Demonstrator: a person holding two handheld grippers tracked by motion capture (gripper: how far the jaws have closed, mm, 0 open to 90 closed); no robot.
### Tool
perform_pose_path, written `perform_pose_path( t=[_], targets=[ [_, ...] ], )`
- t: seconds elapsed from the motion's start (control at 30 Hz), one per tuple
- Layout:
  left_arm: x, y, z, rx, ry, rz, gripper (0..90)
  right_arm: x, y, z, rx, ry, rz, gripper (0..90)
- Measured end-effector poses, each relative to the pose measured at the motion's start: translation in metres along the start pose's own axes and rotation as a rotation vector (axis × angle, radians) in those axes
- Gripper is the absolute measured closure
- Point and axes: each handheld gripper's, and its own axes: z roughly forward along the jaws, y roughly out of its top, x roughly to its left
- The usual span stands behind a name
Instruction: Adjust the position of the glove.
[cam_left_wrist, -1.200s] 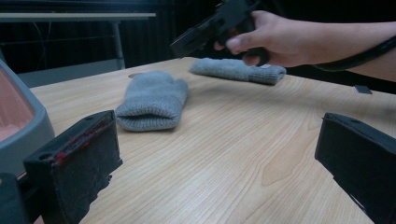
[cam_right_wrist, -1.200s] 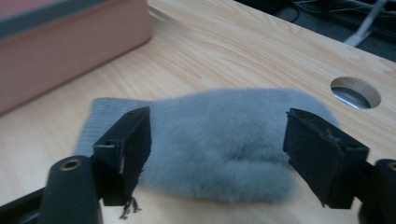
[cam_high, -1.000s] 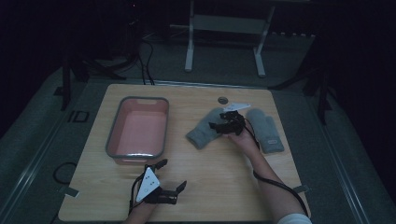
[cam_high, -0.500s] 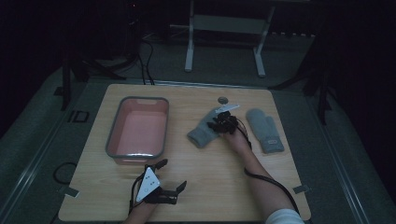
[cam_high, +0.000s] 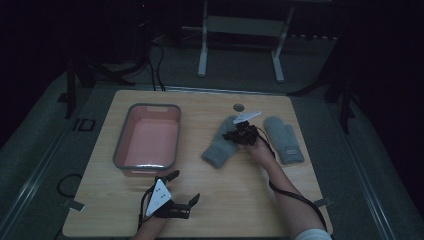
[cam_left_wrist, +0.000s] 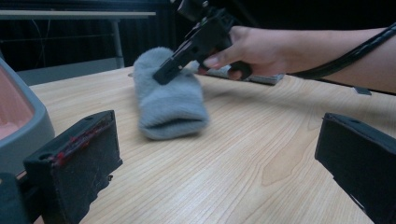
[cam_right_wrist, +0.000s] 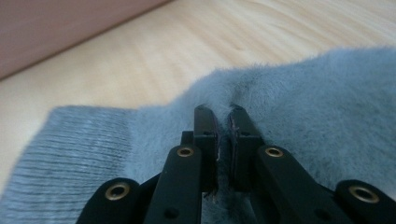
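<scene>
High view, table (cam_high: 210, 210): we see a pale wood top; a grey bin (cam_high: 147, 137) with a pink inside sits toward 9 o'clock
High view, mittens: we find one grey mitten (cam_high: 221, 144) just right of centre, lying slantwise; a second mitten (cam_high: 283, 139) lies at 3 o'clock, apart from the first
High view, right gripper (cam_high: 236, 135): on the first mitten's thumb side, held by a hand (cam_high: 259, 149)
High view, left gripper (cam_high: 182, 187): at 6 o'clock, jaws spread wide, nothing between them
Left gripper view: we look between its two parted jaws at the first mitten, cuff toward us; the right gripper presses on it at 12 o'clock; bin edge at 9 o'clock
Right gripper view: jaws pressed nearly together, pinching a fold of the first mitten's fleece; ribbed cuff at 8 o'clock
</scene>
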Motion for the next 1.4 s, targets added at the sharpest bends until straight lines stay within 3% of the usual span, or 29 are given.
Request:
perform_pose_path(
  t=[0.03,0.07,0.17,0.33,0.4,0.47,0.53,0.67,0.73,0.77,0.8,0.83,0.93,1.0,1.07,1.1,1.2,1.27,1.4],
  targets=[
    [0.0,0.0,0.0,0.0,0.0,-0.001,0.3,0.003,-0.001,-0.004,0.002,0.015,-0.021,84.4],
    [0.0,0.0,0.0,0.001,0.001,-0.003,0.3,0.01,-0.003,-0.013,-0.009,0.071,-0.058,84.6],
    [0.0,0.0,0.0,0.001,0.002,-0.002,0.3,0.019,-0.007,-0.024,-0.015,0.15,-0.115,84.8],
    [0.0,0.0,0.0,0.001,0.002,-0.002,0.3,0.03,-0.013,-0.037,0.011,0.256,-0.213,84.6],
    [0.0,0.0,0.0,0.001,0.003,-0.002,0.3,0.031,-0.014,-0.037,0.016,0.26,-0.23,84.6],
    [0.0,0.0,0.0,0.002,0.004,-0.001,0.3,0.033,-0.018,-0.034,0.052,0.284,-0.272,84.4],
    [0.0,0.0,0.0,0.002,0.005,-0.001,0.3,0.032,-0.022,-0.028,0.089,0.287,-0.281,84.2],
    [0.0,0.0,0.0,0.002,0.005,-0.003,0.3,0.027,-0.029,-0.017,0.11,0.288,-0.254,80.5],
    [0.0,0.0,0.0,0.001,0.004,-0.003,0.3,0.025,-0.03,-0.016,0.1,0.269,-0.242,71.6],
    [0.0,0.0,0.0,0.001,0.004,-0.002,0.3,0.025,-0.029,-0.016,0.097,0.25,-0.233,60.8],
    [0.0,0.0,0.0,0.001,0.004,-0.002,0.3,0.025,-0.029,-0.016,0.097,0.25,-0.233,60.8],
    [0.0,0.0,0.0,0.002,0.004,-0.004,0.3,0.025,-0.025,-0.019,0.092,0.2,-0.181,45.0],
    [0.0,0.0,0.0,0.002,0.005,-0.005,0.3,0.03,-0.018,-0.032,0.049,0.137,-0.133,45.1],
    [0.0,0.0,0.0,0.002,0.005,-0.004,0.3,0.034,-0.016,-0.037,0.031,0.12,-0.114,47.6],
    [0.0,0.0,0.0,0.003,0.005,-0.006,0.3,0.048,-0.016,-0.045,-0.001,0.05,-0.093,58.0],
    [0.0,0.0,0.0,0.003,0.006,-0.006,0.3,0.058,-0.018,-0.048,-0.01,0.032,-0.091,69.8],
    [0.0,0.0,0.0,0.003,0.008,-0.003,0.2,0.076,-0.028,-0.051,-0.008,-0.018,-0.049,89.8],
    [0.0,0.0,0.0,0.003,0.009,-0.004,0.3,0.084,-0.038,-0.051,-0.014,-0.036,-0.005,89.9],
    [0.0,0.0,0.001,0.005,0.009,-0.007,0.3,0.096,-0.059,-0.042,0.05,-0.066,-0.01,90.0]
  ],
)
